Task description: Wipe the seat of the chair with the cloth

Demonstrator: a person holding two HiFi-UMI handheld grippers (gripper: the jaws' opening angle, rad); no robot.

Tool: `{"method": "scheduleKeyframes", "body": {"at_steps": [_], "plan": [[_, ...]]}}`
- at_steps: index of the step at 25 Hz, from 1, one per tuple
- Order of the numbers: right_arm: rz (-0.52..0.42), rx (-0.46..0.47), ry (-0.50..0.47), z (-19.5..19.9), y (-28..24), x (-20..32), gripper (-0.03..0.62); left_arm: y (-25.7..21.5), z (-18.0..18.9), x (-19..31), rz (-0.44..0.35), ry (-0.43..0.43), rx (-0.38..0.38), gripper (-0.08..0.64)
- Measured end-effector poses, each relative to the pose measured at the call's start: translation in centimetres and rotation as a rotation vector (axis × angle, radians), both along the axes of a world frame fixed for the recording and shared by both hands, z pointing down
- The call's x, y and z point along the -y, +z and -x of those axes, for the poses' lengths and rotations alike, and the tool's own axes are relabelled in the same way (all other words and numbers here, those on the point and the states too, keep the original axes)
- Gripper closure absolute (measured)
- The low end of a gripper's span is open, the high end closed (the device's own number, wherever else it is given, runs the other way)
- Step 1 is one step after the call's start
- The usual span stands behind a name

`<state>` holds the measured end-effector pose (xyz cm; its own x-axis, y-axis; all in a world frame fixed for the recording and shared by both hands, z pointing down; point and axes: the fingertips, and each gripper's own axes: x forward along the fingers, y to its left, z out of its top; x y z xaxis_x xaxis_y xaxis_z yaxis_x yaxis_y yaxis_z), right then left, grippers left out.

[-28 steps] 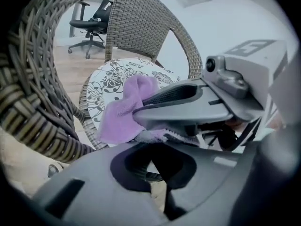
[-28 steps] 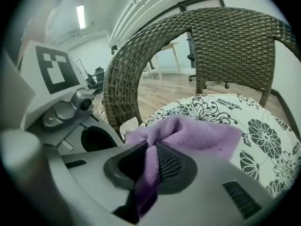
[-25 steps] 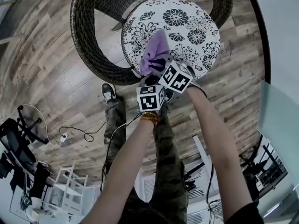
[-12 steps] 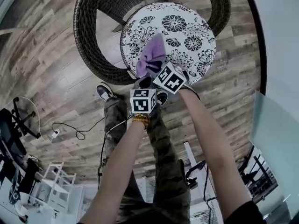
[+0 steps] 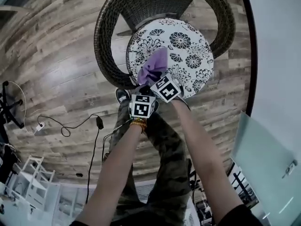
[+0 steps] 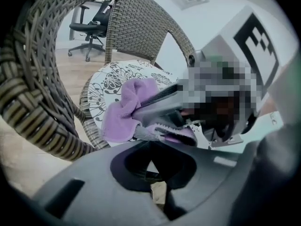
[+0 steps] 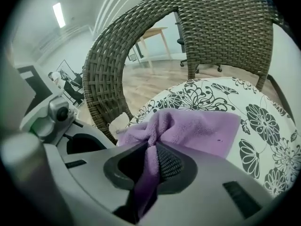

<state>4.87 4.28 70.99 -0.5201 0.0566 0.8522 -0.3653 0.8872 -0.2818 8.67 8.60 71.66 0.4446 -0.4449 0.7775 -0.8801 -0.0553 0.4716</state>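
A wicker chair (image 5: 110, 27) carries a round white seat cushion (image 5: 188, 46) printed with black flowers. A purple cloth (image 5: 154, 66) lies on the cushion's near edge. My right gripper (image 5: 153, 80) is shut on the cloth's near end. In the right gripper view the cloth (image 7: 197, 131) bunches between the jaws of the right gripper (image 7: 149, 166) and spreads over the cushion (image 7: 263, 121). My left gripper (image 5: 141, 92) hangs just beside it at the seat's front rim. In its own view the left gripper (image 6: 153, 173) is shut on nothing, and the cloth (image 6: 124, 109) shows ahead.
The person's legs and a shoe (image 5: 123, 95) stand right under the seat's front. A black cable with a plug (image 5: 66, 128) lies on the wood floor at the left. A glass panel (image 5: 268, 159) is at the right. An office chair (image 6: 91, 25) stands beyond the wicker back.
The head view has shifted, so the chair and both grippers sit further right in the picture. The right gripper's marker cube has rolled slightly. The cloth stays pinched at the seat's near edge.
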Motion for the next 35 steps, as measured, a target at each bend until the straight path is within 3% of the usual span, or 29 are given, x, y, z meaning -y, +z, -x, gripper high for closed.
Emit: {"method": "scheduleKeyframes", "body": {"at_steps": [7, 18, 26, 35], "plan": [[-0.018, 0.029, -0.008, 0.0, 0.0, 1.2, 0.54, -0.1, 0.0, 1.3, -0.046, 0.015, 0.014, 0.545], [-0.164, 0.037, -0.203, -0.1, -0.7, 0.3, 0.541, -0.2, -0.1, 0.5, -0.016, -0.032, 0.002, 0.545], [-0.2, 0.026, -0.191, -2.2, -0.5, 2.6, 0.541, -0.2, 0.3, 0.7, -0.007, -0.054, -0.004, 0.545], [-0.303, -0.055, -0.174, -5.3, -0.4, 6.2, 0.543, -0.2, 0.4, 0.7, 0.002, -0.081, -0.017, 0.545]]}}
